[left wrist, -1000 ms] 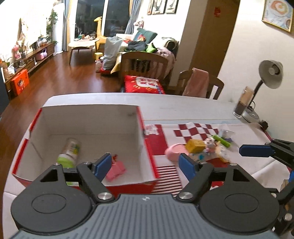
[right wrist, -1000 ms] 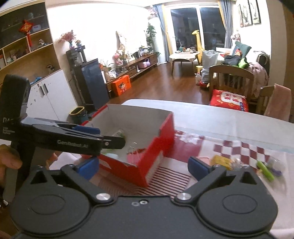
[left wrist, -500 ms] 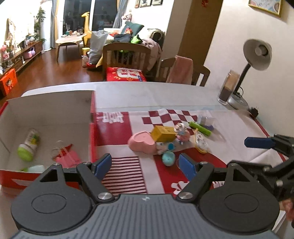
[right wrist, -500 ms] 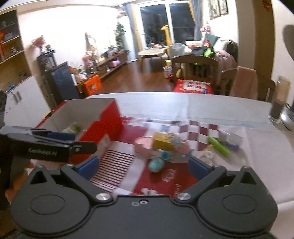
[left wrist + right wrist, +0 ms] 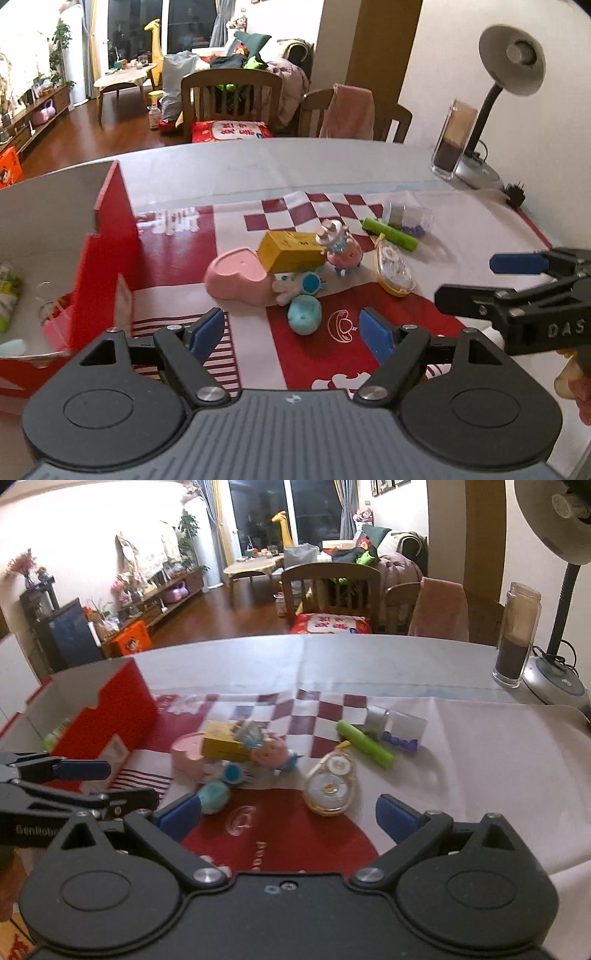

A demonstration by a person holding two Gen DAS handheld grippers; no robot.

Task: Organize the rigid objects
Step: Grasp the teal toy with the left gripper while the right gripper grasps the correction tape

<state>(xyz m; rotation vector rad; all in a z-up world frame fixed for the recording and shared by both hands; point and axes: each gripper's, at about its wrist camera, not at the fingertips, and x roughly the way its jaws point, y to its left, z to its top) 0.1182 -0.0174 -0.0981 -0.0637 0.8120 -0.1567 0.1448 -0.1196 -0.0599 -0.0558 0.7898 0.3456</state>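
Teal and rounded, the small egg-shaped toy [image 5: 304,315] lies nearest of the loose pile, straight ahead of the left hand-held gripper [image 5: 293,331] and just beyond its blue pads [image 5: 208,329]; its long axis runs roughly away from the camera, so the jaws would close across its short width. Both hand-held grippers stand open and empty. The right hand-held gripper [image 5: 286,815] is aimed instead at the clear teardrop-shaped correction-tape dispenser [image 5: 331,784], yellow at its edge, which lies flat and directly ahead with its narrow tip pointing away. By this reading each hand has its own nearest target.

Behind the teal toy sits a pink heart-shaped dish [image 5: 236,281], matte and thick-walled, with a yellow cardboard carton [image 5: 290,250] leaning on its rim. Touching the carton is a small pink pig figure [image 5: 341,248], hard and glossy. Further right lie a green cylindrical marker [image 5: 390,233], its axis running diagonally, and a clear plastic box [image 5: 408,218] holding small purple pieces.

All rest on a glossy red-and-white mat [image 5: 332,354] spread over the pale tabletop [image 5: 280,166]. The red cardboard box [image 5: 110,236], white inside and open-topped, stands to the left of the pile; a green-capped bottle [image 5: 7,291] already lies in it. A grey desk lamp [image 5: 511,48] and a tall glass jar [image 5: 452,142] stand at the far right edge.
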